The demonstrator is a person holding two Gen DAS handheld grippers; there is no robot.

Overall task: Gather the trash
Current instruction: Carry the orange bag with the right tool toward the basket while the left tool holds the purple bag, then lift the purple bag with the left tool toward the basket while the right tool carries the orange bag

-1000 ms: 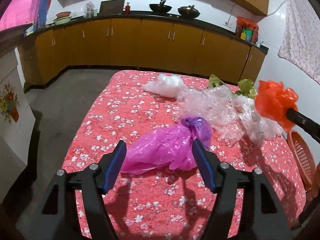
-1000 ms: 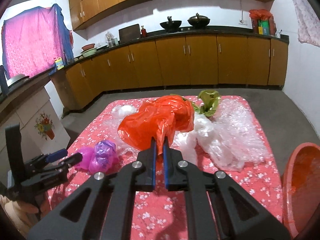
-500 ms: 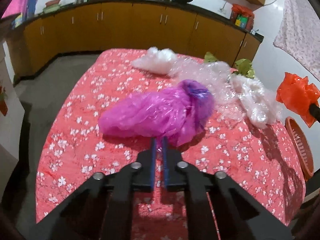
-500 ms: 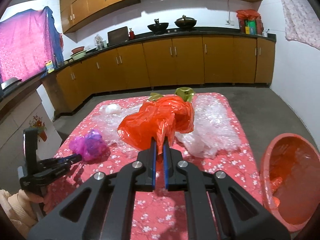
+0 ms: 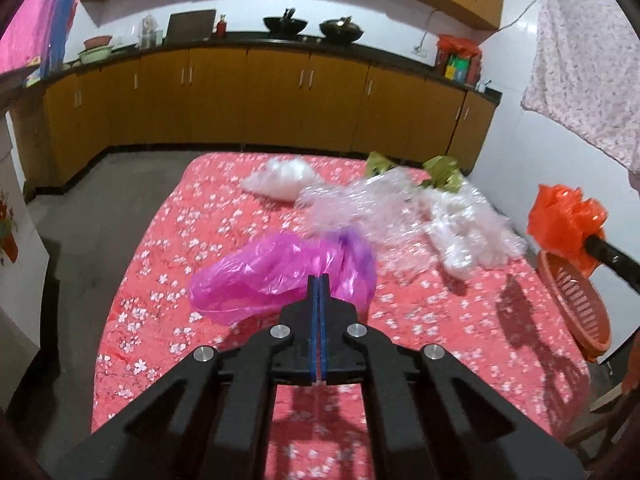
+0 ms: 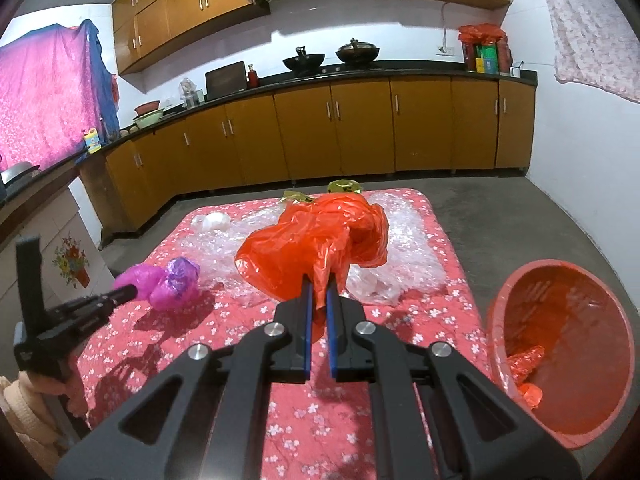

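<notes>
My left gripper [image 5: 319, 280] is shut on a pink and purple plastic bag [image 5: 280, 272], held just above the red floral table [image 5: 440, 340]; the bag also shows in the right wrist view [image 6: 168, 280]. My right gripper [image 6: 318, 288] is shut on an orange plastic bag [image 6: 316, 244], held up over the table's right side, left of the orange basket [image 6: 560, 348]. From the left wrist view the orange bag [image 5: 564, 220] hangs above the basket [image 5: 576, 304]. Clear plastic wrap [image 5: 360, 204], white bags [image 5: 460, 220] and green scraps [image 5: 440, 168] lie at the table's far end.
The basket holds some orange scraps [image 6: 524, 364]. Yellow-brown kitchen cabinets [image 5: 280, 96] with woks on the counter run along the back wall. A white cabinet [image 5: 12, 240] stands left of the table. A floral cloth [image 5: 580, 60] hangs at the right wall.
My left gripper closed on the pink bag and lifted it slightly. My right gripper carried the orange bag to the right, closer to the basket.
</notes>
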